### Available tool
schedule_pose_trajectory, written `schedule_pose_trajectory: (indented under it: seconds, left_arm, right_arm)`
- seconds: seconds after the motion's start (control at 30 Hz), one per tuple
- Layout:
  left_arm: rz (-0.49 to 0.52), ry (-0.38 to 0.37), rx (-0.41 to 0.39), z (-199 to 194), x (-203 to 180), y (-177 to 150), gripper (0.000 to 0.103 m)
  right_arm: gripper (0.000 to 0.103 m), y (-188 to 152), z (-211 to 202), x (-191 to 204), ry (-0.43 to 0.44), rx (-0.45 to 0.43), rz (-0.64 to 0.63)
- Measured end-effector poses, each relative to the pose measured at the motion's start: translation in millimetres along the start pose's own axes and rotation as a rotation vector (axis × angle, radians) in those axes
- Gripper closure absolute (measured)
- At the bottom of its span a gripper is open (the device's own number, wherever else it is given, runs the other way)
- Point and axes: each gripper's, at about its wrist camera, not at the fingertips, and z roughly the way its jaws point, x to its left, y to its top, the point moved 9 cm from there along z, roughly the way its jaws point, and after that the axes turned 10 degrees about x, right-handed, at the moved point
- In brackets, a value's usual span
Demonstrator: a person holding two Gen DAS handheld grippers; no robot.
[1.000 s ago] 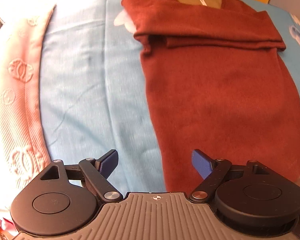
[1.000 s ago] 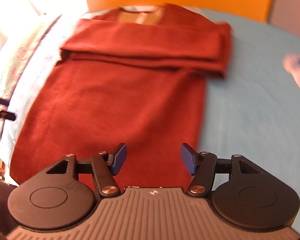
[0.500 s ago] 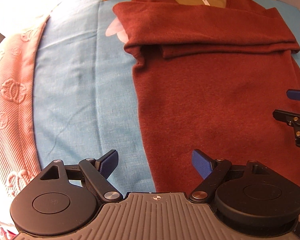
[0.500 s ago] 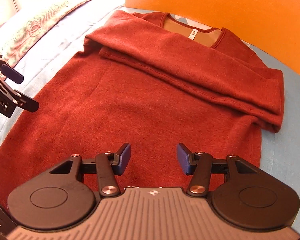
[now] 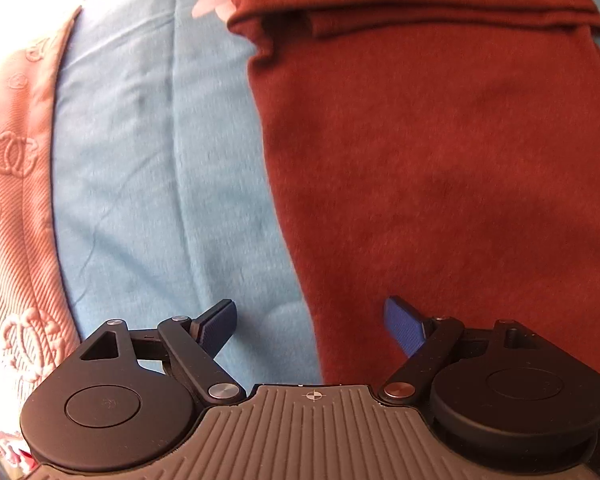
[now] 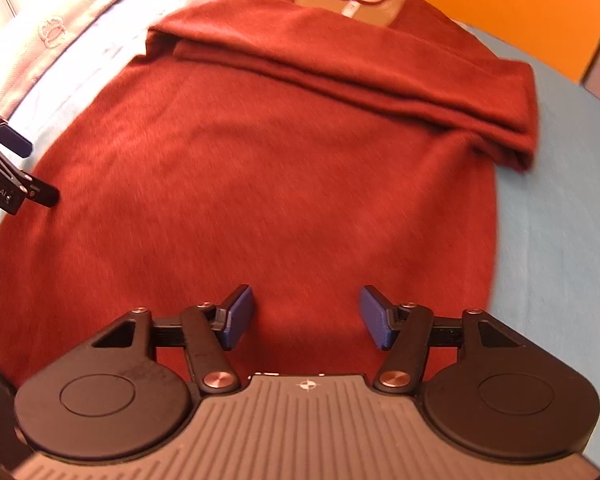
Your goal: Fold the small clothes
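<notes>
Sweater (image 6: 284, 184) hem hidden behind gaping right tool (image 6: 306, 318).

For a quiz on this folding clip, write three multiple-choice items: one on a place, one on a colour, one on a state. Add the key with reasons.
1. Where do the sweater's folded sleeves lie?
A. Across its chest, below the collar
B. Hanging off the bed
C. Under the hem

2. What colour is the sheet beneath the sweater?
A. Green
B. Light blue
C. Black

3. What state is the right gripper in?
A. Shut on the hem
B. Shut on a sleeve
C. Open, holding nothing

Key: 1 A, the sleeves make a layered band across the upper body. 2 B, light blue cloth shows on both sides of the sweater. 3 C, its blue fingers stand apart above the fabric with nothing between them.
</notes>
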Motion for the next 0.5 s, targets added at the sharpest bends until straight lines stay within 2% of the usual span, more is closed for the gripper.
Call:
schedule_pose_trajectory:
  seconds: [0.13, 0.2, 0.23, 0.27, 0.33, 0.37, 0.43, 0.5]
  left_arm:
    - [0.001, -0.052, 0.042, 2.1, 9.1, -36.9, 0.0]
    - [-0.014, -0.127, 0.093, 8.4, 12.7, -62.0, 0.0]
    - [-0.032, -0.182, 0.107, 10.2, 13.6, -71.7, 0.0]
    - [-0.048, -0.245, 0.108, 9.8, 14.2, -80.8, 0.0]
    - [-0.072, -0.369, 0.106, 6.0, 12.5, -90.0, 0.0]
    - [-0.094, -0.462, 0.109, 3.5, 10.0, -92.4, 0.0]
    - [-0.12, -0.629, 0.125, 1.5, 3.3, -94.6, 0.0]
    - [-0.144, -0.73, 0.154, 6.6, -0.5, -98.0, 0.0]
  right_arm:
    - [0.031, -54.2, -11.5, -41.8, -0.021, 0.083, 0.082]
    - [0.033, -78.9, -19.7, -67.6, -0.061, 0.126, 0.153]
    - [0.037, -89.2, -23.9, -79.5, -0.052, 0.135, 0.203]
    - [0.038, -98.5, -28.3, -89.5, -0.003, 0.138, 0.268]
    - [0.038, -113.9, -32.9, -103.1, 0.155, 0.153, 0.425]
    - [0.038, -118.9, -32.7, -104.8, 0.231, 0.163, 0.481]
    - [0.038, -124.1, -30.9, -101.2, 0.342, 0.175, 0.524]
    - [0.038, -127.7, -25.4, -90.7, 0.445, 0.23, 0.517]
